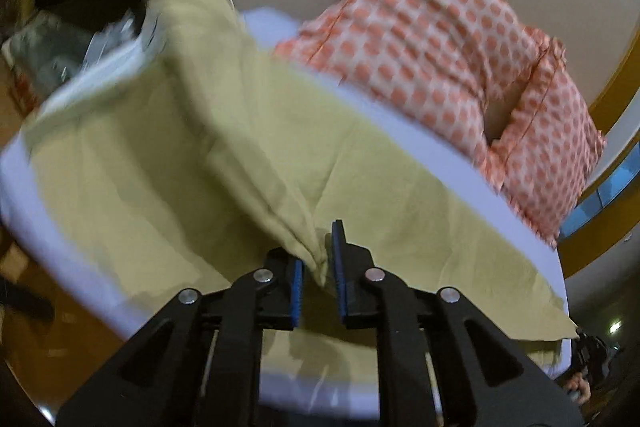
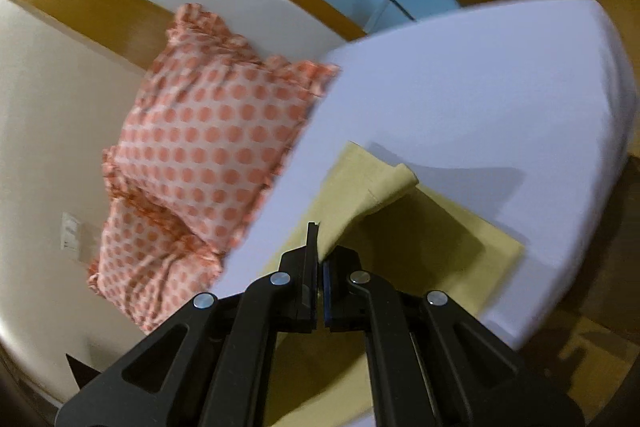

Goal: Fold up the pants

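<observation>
Pale yellow-green pants (image 1: 400, 187) lie spread on a white mattress (image 1: 72, 251). My left gripper (image 1: 319, 261) is shut on a bunched fold of the pants and holds it lifted; the cloth rises as a taut band toward the upper left. In the right wrist view the pants (image 2: 440, 239) lie flat on the mattress (image 2: 480, 99). My right gripper (image 2: 319, 247) is shut on a corner of the pants, whose hem (image 2: 384, 183) hangs lifted above the flat layer.
Two pillows with orange dots (image 1: 440, 39) lean against the beige wall at the head of the mattress, also seen in the right wrist view (image 2: 200, 147). A wall socket (image 2: 70, 235) sits beside them. Wooden floor (image 1: 80, 347) and dark clutter lie past the mattress edge.
</observation>
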